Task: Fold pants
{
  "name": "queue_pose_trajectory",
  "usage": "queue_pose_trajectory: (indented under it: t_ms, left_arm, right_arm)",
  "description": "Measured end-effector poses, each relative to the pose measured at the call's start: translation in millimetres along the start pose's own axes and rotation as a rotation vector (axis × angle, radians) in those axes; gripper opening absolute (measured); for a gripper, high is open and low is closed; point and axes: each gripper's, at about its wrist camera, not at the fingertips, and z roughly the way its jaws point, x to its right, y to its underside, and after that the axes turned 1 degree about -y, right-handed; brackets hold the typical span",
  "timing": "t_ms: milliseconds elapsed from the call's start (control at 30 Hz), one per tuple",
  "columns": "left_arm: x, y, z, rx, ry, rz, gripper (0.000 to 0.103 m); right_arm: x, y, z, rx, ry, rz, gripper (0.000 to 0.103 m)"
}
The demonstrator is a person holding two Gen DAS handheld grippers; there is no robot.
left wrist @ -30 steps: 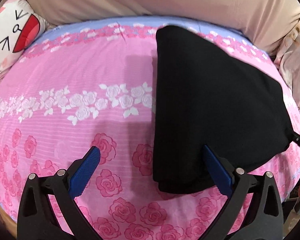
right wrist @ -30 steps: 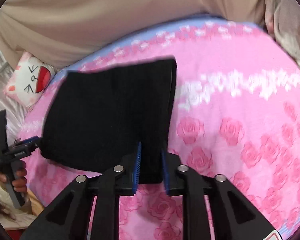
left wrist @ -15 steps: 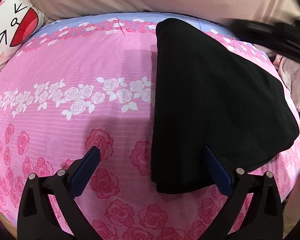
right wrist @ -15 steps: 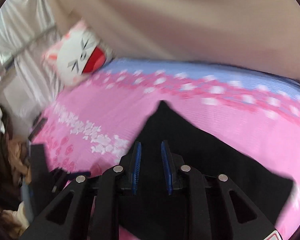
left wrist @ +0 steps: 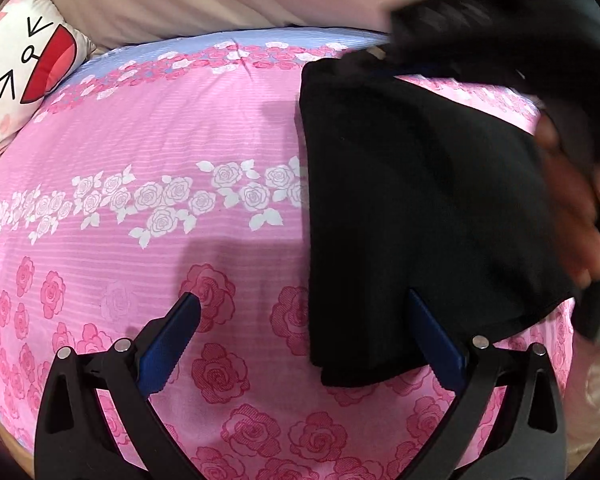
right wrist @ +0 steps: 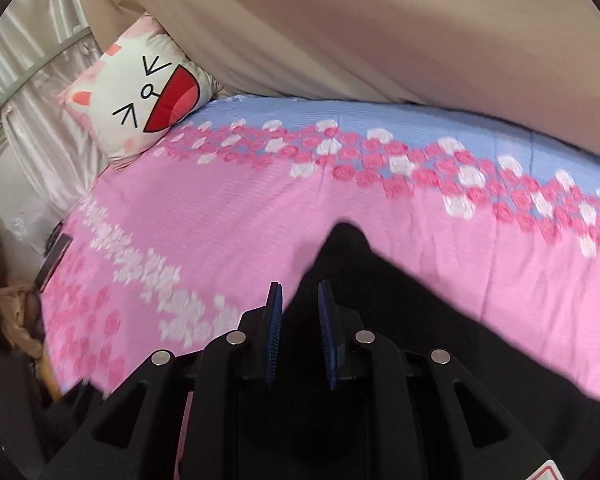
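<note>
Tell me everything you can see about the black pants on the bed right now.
The black pants are plain dark fabric with no visible print, folded into a flat, roughly wedge-shaped bundle with layered edges at the near corner. They lie on the pink rose-print bedspread. The left gripper is open, one finger over the near edge. The right gripper is nearly closed over the far corner; whether it pinches fabric is unclear.

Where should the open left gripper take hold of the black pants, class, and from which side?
Grip the pants at the near left corner, coming from the near side with the left gripper. There the layered fold edge lies on the bedspread, already between the open fingers.
</note>
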Motion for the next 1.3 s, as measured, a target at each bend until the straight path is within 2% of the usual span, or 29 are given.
queue_pose_trajectory:
  t_ms: [100, 200, 400, 467, 533, 567, 600, 667, 833, 867, 967, 1067, 1133, 1167, 1233, 1300]
  left_arm:
    - [1.1, -0.8, 1.4, -0.001, -0.008, 0.000, 0.098]
    - [5.6, -1.4, 0.1, -0.003, -0.027, 0.003, 0.098]
    - [6.8, -3.1, -3.4, -0.005, -0.060, 0.003, 0.098]
    - [8.7, -4.1, -4.4, -0.007, -0.072, 0.005, 0.098]
    - [11.5, -4.7, -4.6, -0.007, -0.090, 0.012, 0.098]
    - [12.6, -5.1, -4.6, -0.007, -0.097, 0.014, 0.098]
    - [13.7, -5.4, -4.5, -0.006, -0.103, 0.016, 0.098]
    - [17.2, -6.2, -3.7, -0.007, -0.119, 0.023, 0.098]
    - [26.3, -6.5, -4.9, -0.004, -0.161, 0.037, 0.098]
    - [27.4, -6.6, -6.9, -0.002, -0.164, 0.041, 0.098]
    - [25.7, -5.8, -21.6, 0.014, -0.129, 0.031, 0.098]
    - [17.4, -4.0, -31.4, 0.012, -0.063, -0.002, 0.098]
    - [14.7, -1.4, -36.5, 0.006, -0.015, -0.021, 0.098]
    - [17.2, -1.1, -39.5, 0.011, 0.003, -0.017, 0.098]
    - [34.3, -2.2, -47.4, 0.043, 0.028, 0.043, 0.098]
    - [63.9, -3.2, -56.5, 0.098, 0.037, 0.151, 0.098]
  right_arm:
    - [12.4, 17.2, 9.6, -0.025, 0.033, 0.021, 0.014]
    - [20.4, 20.8, 11.0, -0.026, 0.008, 0.061, 0.014]
    - [31.9, 36.2, -53.9, 0.101, -0.001, 0.110, 0.016]
    - [51.1, 52.8, -78.9, 0.131, 0.034, 0.152, 0.020]
    - [71.6, 72.1, -97.5, 0.145, 0.114, 0.201, 0.021]
    - [84.4, 84.5, -107.2, 0.148, 0.164, 0.234, 0.026]
    - [98.0, 97.9, -116.1, 0.148, 0.208, 0.277, 0.037]
    - [116.4, 118.9, -128.8, 0.156, 0.257, 0.344, 0.045]
    - [144.0, 160.4, -147.5, 0.155, 0.284, 0.443, 0.045]
    - [143.4, 164.4, -150.9, 0.166, 0.275, 0.442, 0.042]
    - [133.9, 171.0, -154.8, 0.170, 0.202, 0.414, 0.042]
    - [127.7, 180.9, -152.7, 0.137, 0.206, 0.387, 0.043]
    - [129.5, 188.5, -151.0, 0.133, 0.163, 0.409, 0.045]
    - [131.0, 190.9, -149.9, 0.133, 0.150, 0.421, 0.043]
    - [129.0, 190.4, -148.5, 0.127, 0.177, 0.398, 0.016]
    - [126.2, 183.9, -155.6, 0.146, 0.168, 0.390, 0.009]
